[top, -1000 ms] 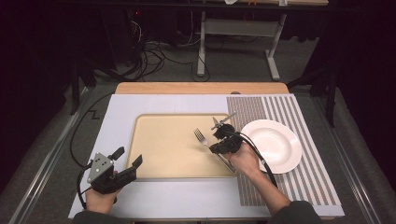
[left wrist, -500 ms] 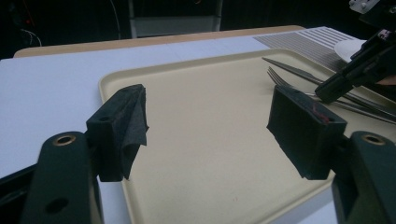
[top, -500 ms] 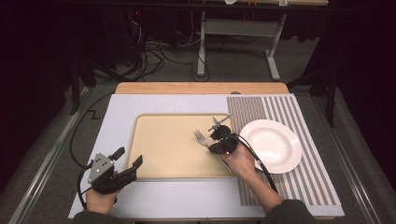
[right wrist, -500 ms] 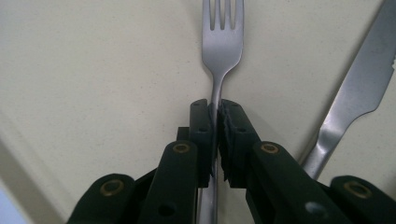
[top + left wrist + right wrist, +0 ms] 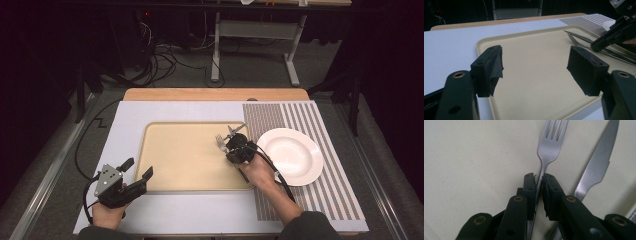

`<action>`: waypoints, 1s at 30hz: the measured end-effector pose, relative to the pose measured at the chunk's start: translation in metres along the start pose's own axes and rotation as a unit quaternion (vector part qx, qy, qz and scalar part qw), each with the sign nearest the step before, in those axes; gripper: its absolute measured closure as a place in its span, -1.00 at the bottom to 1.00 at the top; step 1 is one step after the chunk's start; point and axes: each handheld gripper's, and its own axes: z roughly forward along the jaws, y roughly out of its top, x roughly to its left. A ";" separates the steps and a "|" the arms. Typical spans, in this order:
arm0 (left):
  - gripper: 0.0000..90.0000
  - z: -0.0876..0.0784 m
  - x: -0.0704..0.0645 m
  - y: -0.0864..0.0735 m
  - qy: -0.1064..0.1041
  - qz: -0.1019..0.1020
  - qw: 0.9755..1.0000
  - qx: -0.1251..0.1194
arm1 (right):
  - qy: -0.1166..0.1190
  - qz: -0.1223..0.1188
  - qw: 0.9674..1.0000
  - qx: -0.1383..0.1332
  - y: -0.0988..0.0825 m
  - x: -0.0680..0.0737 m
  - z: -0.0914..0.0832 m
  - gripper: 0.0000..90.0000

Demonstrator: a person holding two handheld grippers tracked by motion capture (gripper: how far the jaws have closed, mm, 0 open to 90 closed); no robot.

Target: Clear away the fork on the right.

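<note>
A steel fork (image 5: 549,147) lies on the beige tray (image 5: 474,157), tines pointing away, with a serrated knife (image 5: 599,162) beside it. My right gripper (image 5: 539,177) straddles the fork's neck; its jaws have just been opening, and thin slivers of gap show between the pads and the neck. In the high view the right gripper (image 5: 231,145) sits at the tray's right end, over the fork (image 5: 218,139) and knife (image 5: 236,129). My left gripper (image 5: 140,167) rests at the tray's near-left corner, wide open and holding nothing. The left gripper view shows its jaws (image 5: 536,67) parted over the tray (image 5: 524,50).
A white plate (image 5: 290,156) sits on the striped mat (image 5: 320,200) just right of the tray. The white sheet (image 5: 125,120) covers the table's left side, and a wooden edge (image 5: 215,94) runs along the back. Cables trail from both grippers.
The right hand has edged slightly away from me over the fork. The left hand has stayed where it was.
</note>
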 end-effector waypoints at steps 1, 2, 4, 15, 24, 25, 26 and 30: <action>-0.35 0.000 0.000 0.000 0.000 0.000 1.000 0.000 | 0.000 0.000 1.000 0.000 0.000 0.000 0.000 0.82; -0.35 0.000 0.000 0.000 0.000 0.000 1.000 0.000 | -0.003 0.003 1.000 0.000 0.000 0.000 0.000 0.82; -0.35 0.000 0.000 0.000 -0.001 0.000 1.000 0.001 | -0.004 0.006 1.000 -0.001 0.000 -0.001 0.000 0.81; -0.35 0.000 0.000 0.000 -0.001 -0.001 1.000 0.001 | -0.011 0.020 1.000 -0.007 0.002 -0.011 0.002 0.79; -0.35 0.000 0.000 0.000 -0.001 0.000 1.000 0.000 | -0.022 0.026 0.999 -0.009 0.005 -0.017 0.005 0.78; -0.35 0.000 0.000 0.000 -0.001 0.000 1.000 0.000 | -0.023 0.024 0.999 -0.010 0.005 -0.017 0.005 0.78; -0.35 0.000 0.000 0.000 -0.001 0.000 1.000 0.000 | -0.023 0.023 0.999 -0.009 0.005 -0.017 0.005 0.78; -0.35 0.000 0.000 0.000 -0.001 0.000 1.000 0.000 | -0.022 0.026 0.999 -0.008 0.006 -0.018 0.005 0.77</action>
